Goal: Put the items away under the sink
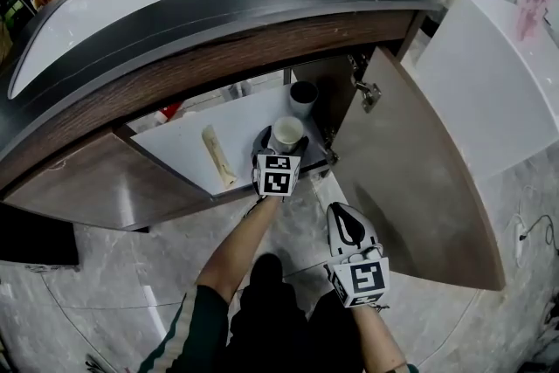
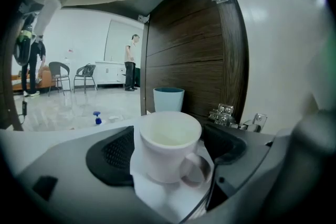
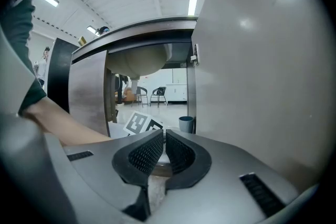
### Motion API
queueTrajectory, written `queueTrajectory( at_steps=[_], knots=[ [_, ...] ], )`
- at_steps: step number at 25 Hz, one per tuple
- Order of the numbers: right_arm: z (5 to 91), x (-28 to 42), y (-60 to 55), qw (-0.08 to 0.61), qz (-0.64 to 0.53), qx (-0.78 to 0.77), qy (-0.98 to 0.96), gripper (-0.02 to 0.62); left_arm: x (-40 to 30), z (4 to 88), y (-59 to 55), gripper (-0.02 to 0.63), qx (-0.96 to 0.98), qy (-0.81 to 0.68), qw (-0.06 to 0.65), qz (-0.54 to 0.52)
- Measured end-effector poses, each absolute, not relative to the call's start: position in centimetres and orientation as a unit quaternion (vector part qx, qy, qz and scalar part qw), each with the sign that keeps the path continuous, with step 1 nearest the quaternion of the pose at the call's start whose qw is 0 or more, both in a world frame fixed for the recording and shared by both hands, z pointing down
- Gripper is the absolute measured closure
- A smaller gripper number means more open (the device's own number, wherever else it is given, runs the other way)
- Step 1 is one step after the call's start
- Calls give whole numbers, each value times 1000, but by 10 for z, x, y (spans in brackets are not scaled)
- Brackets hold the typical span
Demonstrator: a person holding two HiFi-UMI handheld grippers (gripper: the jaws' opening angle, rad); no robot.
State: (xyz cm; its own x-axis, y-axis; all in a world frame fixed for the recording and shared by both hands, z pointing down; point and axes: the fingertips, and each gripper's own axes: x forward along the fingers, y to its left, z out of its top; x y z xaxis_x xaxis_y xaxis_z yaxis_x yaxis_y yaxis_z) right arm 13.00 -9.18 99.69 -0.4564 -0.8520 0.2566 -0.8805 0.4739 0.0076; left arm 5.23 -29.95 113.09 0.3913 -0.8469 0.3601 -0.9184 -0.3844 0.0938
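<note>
White mug stands on the sink cabinet's pale shelf, near the cabinet's right wall, between the widely spread jaws of the left gripper. Both pads seem to press its sides, though the contact is hard to judge. The left forearm reaches straight into the cabinet. Outside it, beside the open door, the right gripper hangs clenched on nothing, marker cube facing up.

White mug; pale blue cup (dark wood-grain cabinet wall).
</note>
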Motion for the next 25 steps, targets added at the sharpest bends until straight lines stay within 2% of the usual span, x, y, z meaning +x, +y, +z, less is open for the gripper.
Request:
queueTrajectory(
  at_steps=[4,8,13,14,18,25],
  knots=[
    [987,127,-92,106,71,510,-851,551,30,1105,-279,198,815,-553,136,105],
    [961,114,-97,95,70,501,-857,551,23,1086,-259,204,822,-541,119,131],
    [889,100,-94,95,77,490,-863,551,26,1033,-223,548,832,-514,156,139],
    [871,97,-93,97,82,487,-864,551,27,1019,-214,584,832,-511,166,140],
    [781,84,-77,95,117,476,-866,551,30,947,-173,595,836,-493,186,154],
    [590,80,-66,109,140,476,-861,551,35,761,-124,595,841,-470,165,210]
  ],
)
